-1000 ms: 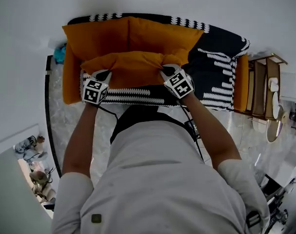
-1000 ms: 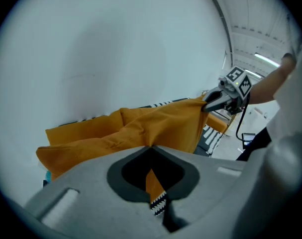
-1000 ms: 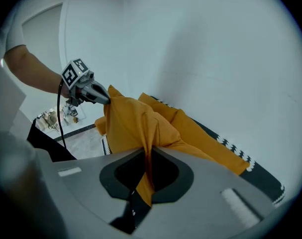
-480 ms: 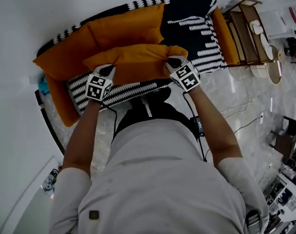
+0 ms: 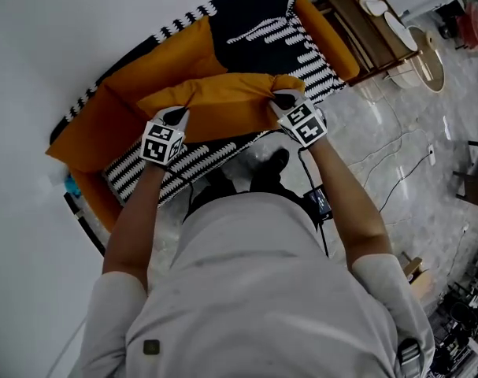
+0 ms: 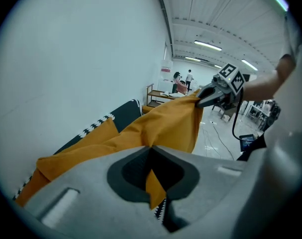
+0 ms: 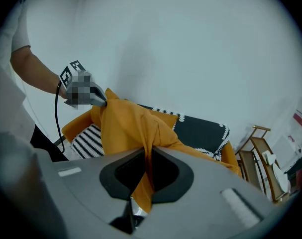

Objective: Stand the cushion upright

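The left gripper (image 5: 176, 116) is clamping down to a narrow slit on a bunched corner of the orange cushion (image 5: 219, 105). Its own view is showing a fold of the cover squeezed between the pads. The right gripper (image 5: 279, 99) is doing the same at the opposite corner, with a tongue of orange fabric poking through its nearly closed jaws.

Between the two, the cushion is hanging in the air as a slack band, sagging in the middle, just above the front of the sofa's striped seat (image 5: 187, 164).

It is looking light and very soft. The cover is creasing and gathering at each pinch, so the filling is probably sliding inside and the body will likely flop rather than hold its shape. Taking it by the two top corners seems right, since the lower edge can then drop onto the seat first.

Behind it, the orange back cushions (image 5: 156, 65) are lining the sofa and offering something to lean against. The dark patterned throw (image 5: 258, 22) is covering the far end.

A wooden rack (image 5: 364, 30) is standing just beside the sofa's orange arm (image 5: 329, 42), well clear of the grippers. Cables (image 5: 396, 172) are trailing over the glossy floor (image 5: 412, 116) near the person's foot (image 5: 274, 162), which I judge to be the likeliest snag.
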{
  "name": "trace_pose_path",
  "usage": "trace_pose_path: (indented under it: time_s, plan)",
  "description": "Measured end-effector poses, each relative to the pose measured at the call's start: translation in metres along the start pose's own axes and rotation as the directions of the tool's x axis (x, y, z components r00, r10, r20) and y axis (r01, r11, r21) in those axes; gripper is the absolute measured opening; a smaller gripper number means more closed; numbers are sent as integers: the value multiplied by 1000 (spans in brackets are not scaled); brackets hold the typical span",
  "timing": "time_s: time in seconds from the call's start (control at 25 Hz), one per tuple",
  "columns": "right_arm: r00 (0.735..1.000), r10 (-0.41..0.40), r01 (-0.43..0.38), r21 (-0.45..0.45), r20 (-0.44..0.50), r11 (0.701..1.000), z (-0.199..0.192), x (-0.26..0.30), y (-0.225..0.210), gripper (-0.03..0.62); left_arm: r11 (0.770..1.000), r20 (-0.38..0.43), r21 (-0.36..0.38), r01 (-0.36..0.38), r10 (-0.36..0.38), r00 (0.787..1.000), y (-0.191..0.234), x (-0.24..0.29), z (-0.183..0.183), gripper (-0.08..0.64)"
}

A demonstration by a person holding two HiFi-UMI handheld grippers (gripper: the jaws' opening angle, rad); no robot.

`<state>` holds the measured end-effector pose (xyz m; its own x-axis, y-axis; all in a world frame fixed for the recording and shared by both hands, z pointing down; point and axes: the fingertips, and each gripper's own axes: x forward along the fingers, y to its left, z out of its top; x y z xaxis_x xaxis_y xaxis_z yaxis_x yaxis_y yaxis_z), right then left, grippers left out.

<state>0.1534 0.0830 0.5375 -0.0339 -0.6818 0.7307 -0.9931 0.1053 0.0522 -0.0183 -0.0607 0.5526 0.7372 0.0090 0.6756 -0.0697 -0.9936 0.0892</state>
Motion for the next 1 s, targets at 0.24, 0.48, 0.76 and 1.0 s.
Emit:
trace_pose_path:
  time_s: [0.24,0.48,0.76,1.0]
  plan:
    - [999,5,-6,52,33,999,-43,-40,-66,29,999,-23,43,-1,2,1000,-55,53,49,8]
    - [998,22,-26,60,63,998,-85,-68,-127,29,999,-24,41,-26,27,999,-101,103,90,8]
    - [997,-7,1,86,73,996,-118,-95,-184,29,999,-23,37,-9,10,1000,-141,150,126,8]
    - [998,-34,26,130,60,991,-138,-99,-222,29,998,-42,57,26,-23,999,-148,191,151,8]
